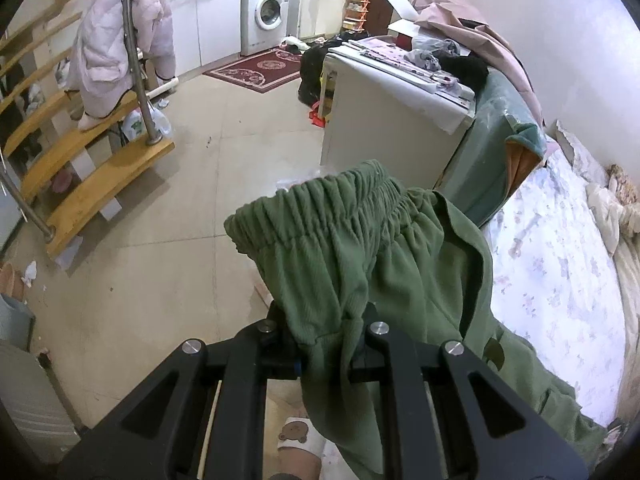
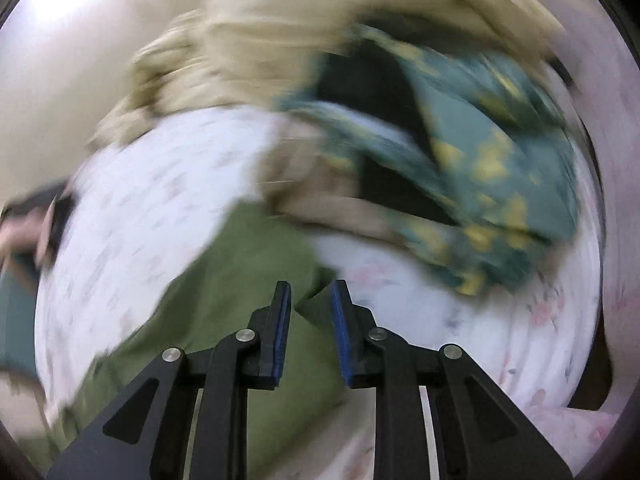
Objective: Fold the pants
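Note:
The green pants (image 1: pixel 352 248) hang from my left gripper (image 1: pixel 325 346), which is shut on the fabric a little below the gathered elastic waistband (image 1: pixel 320 208). The cloth covers its fingertips. The rest of the pants trails down and right onto the bed (image 1: pixel 560 264). The right wrist view is blurred. There my right gripper (image 2: pixel 310 300) stands open above a pant leg (image 2: pixel 240 264) spread on the floral sheet (image 2: pixel 160 200). Its blue pads (image 2: pixel 282 320) are apart, and nothing is pinched between them.
A white cabinet (image 1: pixel 392 120) piled with clutter stands just past the bed. Wooden stairs (image 1: pixel 92 184) with a pink coat are on the left, and a washing machine (image 1: pixel 268 12) at the back. A teal and yellow blanket (image 2: pixel 480 152) and beige bedding (image 2: pixel 280 40) are bunched on the bed.

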